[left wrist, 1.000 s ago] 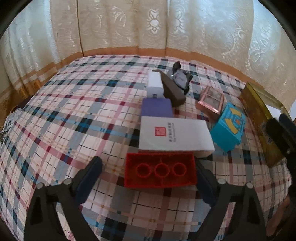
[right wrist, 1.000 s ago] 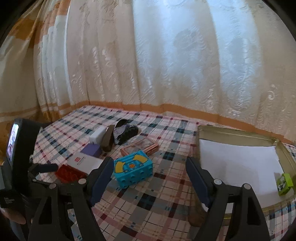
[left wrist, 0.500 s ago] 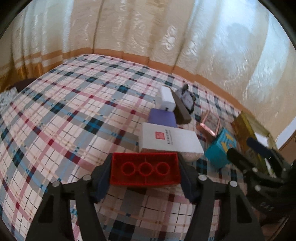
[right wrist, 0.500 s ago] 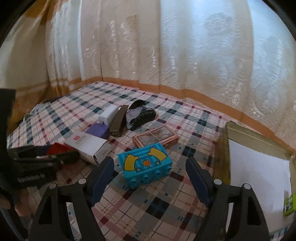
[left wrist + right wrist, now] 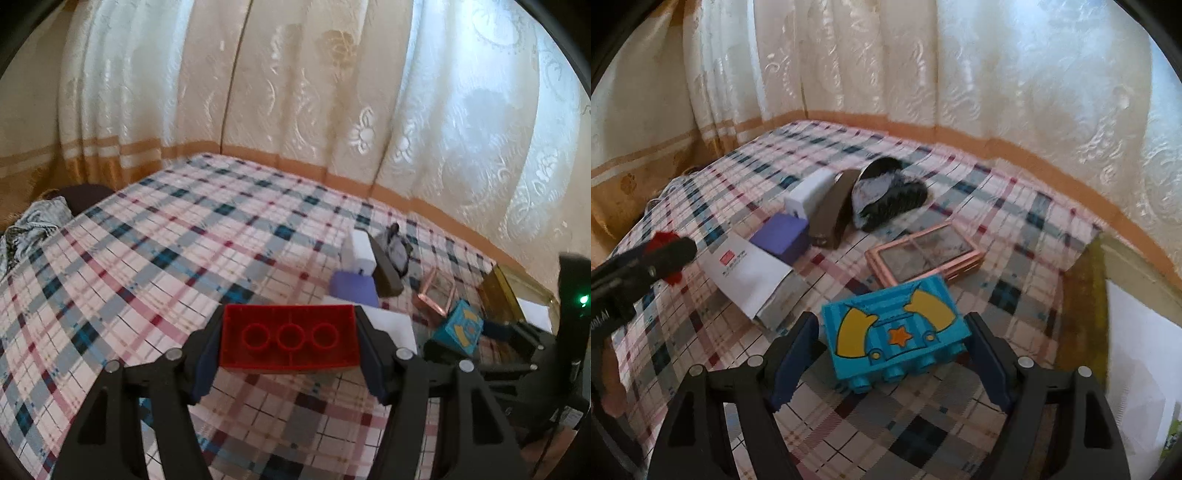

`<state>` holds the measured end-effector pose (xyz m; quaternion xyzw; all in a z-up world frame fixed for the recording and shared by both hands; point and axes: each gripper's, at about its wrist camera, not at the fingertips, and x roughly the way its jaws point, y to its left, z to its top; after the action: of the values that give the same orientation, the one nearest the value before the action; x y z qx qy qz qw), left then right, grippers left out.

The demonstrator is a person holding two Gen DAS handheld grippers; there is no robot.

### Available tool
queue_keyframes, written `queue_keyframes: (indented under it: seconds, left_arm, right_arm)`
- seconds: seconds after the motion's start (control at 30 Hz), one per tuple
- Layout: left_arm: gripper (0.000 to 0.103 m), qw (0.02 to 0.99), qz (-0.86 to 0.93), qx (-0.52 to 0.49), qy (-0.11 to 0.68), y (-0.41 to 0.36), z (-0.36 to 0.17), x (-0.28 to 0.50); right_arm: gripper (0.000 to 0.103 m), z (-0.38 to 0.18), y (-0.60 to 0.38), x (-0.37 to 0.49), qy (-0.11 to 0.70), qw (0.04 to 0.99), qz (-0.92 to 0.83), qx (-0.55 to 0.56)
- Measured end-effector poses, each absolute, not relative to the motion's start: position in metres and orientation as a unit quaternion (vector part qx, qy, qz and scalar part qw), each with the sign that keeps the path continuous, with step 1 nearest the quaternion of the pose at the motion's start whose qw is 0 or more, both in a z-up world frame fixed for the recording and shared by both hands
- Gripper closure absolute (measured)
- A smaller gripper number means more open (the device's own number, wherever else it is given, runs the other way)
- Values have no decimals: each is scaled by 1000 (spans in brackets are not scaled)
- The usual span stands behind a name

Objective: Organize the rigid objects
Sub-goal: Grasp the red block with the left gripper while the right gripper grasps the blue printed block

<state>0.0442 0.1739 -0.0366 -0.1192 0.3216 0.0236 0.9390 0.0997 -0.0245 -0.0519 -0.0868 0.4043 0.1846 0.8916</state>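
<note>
A red brick (image 5: 290, 338) with three round sockets showing is clamped between the blue pads of my left gripper (image 5: 290, 352), which holds it above the plaid cloth (image 5: 166, 258). In the right wrist view that left gripper (image 5: 646, 258) shows at the left edge with the red brick (image 5: 666, 242) in it. My right gripper (image 5: 893, 356) stands open astride a blue brick (image 5: 895, 338) with yellow arcs and an orange star; a small gap shows at each pad. The brick rests on the cloth.
Behind the blue brick lie a pink-framed flat case (image 5: 923, 254), a white box (image 5: 746, 275), a purple box (image 5: 783, 236), a brown case (image 5: 833, 210), a white charger (image 5: 809, 194) and a dark pouch (image 5: 886, 195). A gold tray (image 5: 1086, 295) lined with white paper stands at the right. Curtains surround the bed.
My left gripper closed on the red brick and raised it off the cloth. My right gripper came down and forward until its fingers stood on both sides of the blue brick.
</note>
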Motion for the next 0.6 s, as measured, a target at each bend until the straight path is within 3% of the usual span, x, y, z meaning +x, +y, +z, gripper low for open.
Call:
queue_keyframes:
  seconds: [0.1, 0.17, 0.6]
  left_arm:
    - [39, 939, 17, -124, 322, 175, -37, 45]
    - [39, 938, 17, -125, 323, 175, -37, 46]
    - [39, 942, 8, -139, 307, 175, -35, 41]
  right_arm:
    - [22, -58, -25, 105, 423, 883, 183, -83]
    - [30, -57, -26, 103, 420, 884, 190, -78]
    - [30, -36, -48, 68, 361, 913, 188, -21]
